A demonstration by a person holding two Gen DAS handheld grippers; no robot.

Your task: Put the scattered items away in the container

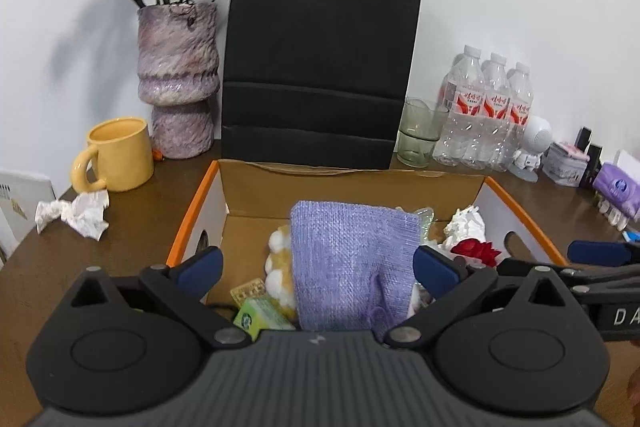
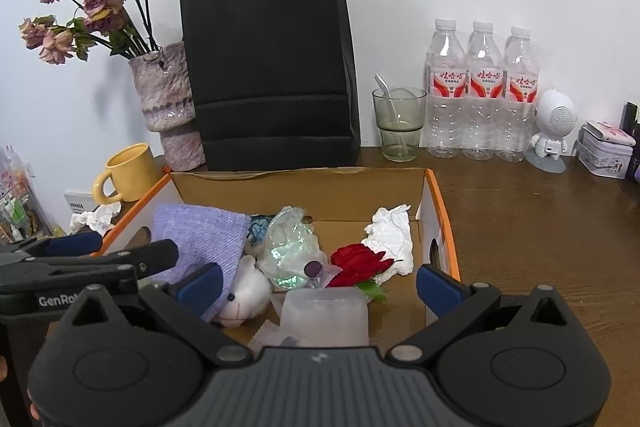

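Both grippers, left and right, jaws spread wide and empty, above cardboard box, lower centre.

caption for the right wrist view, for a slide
Open right gripper above the orange-edged cardboard box holding a purple knit cloth, red rose and crumpled tissue.
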